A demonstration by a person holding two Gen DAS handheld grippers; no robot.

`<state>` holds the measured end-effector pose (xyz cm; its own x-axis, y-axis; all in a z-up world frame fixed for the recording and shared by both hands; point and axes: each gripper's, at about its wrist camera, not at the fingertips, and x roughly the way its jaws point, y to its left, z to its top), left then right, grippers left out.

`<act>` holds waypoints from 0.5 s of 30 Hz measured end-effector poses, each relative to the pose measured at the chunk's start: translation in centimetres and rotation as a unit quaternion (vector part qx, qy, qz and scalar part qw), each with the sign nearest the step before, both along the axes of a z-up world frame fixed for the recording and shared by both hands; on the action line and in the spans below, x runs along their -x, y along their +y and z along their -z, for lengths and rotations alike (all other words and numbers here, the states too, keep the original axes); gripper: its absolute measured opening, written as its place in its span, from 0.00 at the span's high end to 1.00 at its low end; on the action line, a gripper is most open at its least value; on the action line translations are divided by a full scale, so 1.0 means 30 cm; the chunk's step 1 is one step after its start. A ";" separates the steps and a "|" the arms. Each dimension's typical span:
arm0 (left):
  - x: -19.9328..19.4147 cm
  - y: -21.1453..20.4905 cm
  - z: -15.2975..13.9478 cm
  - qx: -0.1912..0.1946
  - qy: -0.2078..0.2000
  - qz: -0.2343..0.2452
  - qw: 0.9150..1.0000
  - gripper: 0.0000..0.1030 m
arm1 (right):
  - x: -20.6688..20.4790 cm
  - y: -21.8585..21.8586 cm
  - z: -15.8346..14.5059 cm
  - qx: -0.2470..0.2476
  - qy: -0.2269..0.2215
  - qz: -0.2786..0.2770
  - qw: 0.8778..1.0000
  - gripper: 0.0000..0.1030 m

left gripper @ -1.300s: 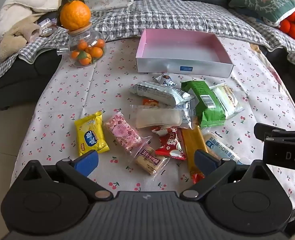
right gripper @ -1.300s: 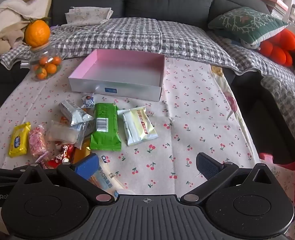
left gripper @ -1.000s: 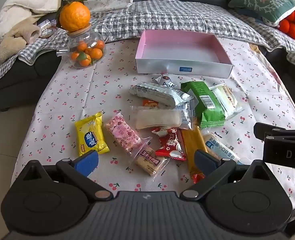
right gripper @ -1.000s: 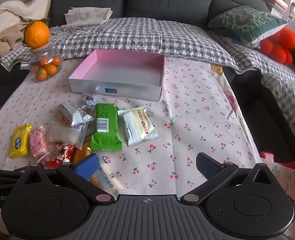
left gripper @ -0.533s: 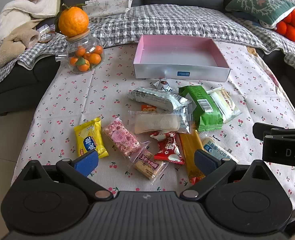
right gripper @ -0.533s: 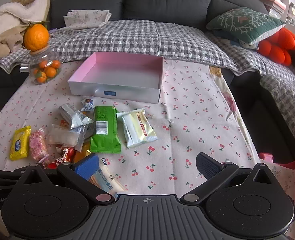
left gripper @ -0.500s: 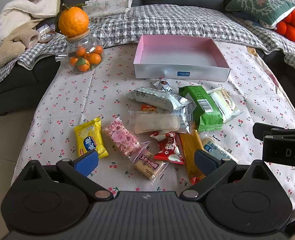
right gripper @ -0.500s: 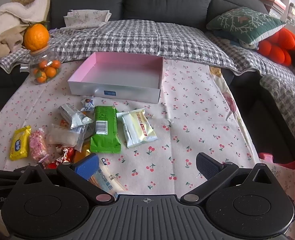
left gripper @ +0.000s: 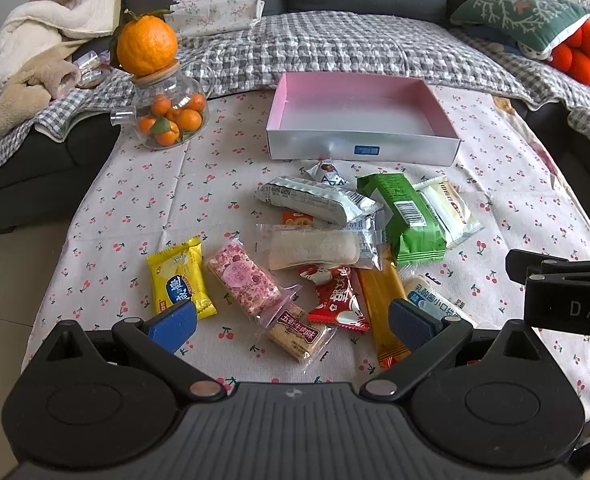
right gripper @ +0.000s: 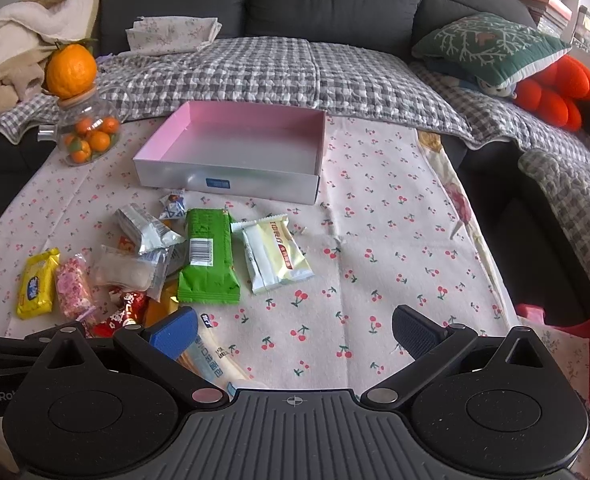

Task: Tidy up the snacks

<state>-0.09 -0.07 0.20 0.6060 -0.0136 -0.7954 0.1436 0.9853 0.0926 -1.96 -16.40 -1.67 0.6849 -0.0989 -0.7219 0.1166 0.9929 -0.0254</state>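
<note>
I am holding my left claw (left gripper: pixel 293 322) and right claw (right gripper: pixel 295 332) wide apart, both empty, over the worktop (right gripper: pixel 375 240). The snacks are lying heaped just in front of the pink box (left gripper: pixel 361 120), the green packet (left gripper: pixel 409 220) nearest it. A jar of oranges (left gripper: pixel 167 116) is sitting left of the box.
</note>
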 end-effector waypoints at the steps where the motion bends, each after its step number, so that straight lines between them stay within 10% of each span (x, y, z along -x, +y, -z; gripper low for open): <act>1: -0.001 0.000 0.000 0.000 0.000 0.000 1.000 0.01 | 0.000 0.000 0.000 0.000 0.000 0.000 1.000 0.00; 15: 0.000 0.001 0.006 -0.001 0.001 0.000 1.000 0.01 | 0.000 0.003 0.003 0.001 0.002 -0.001 1.000 0.00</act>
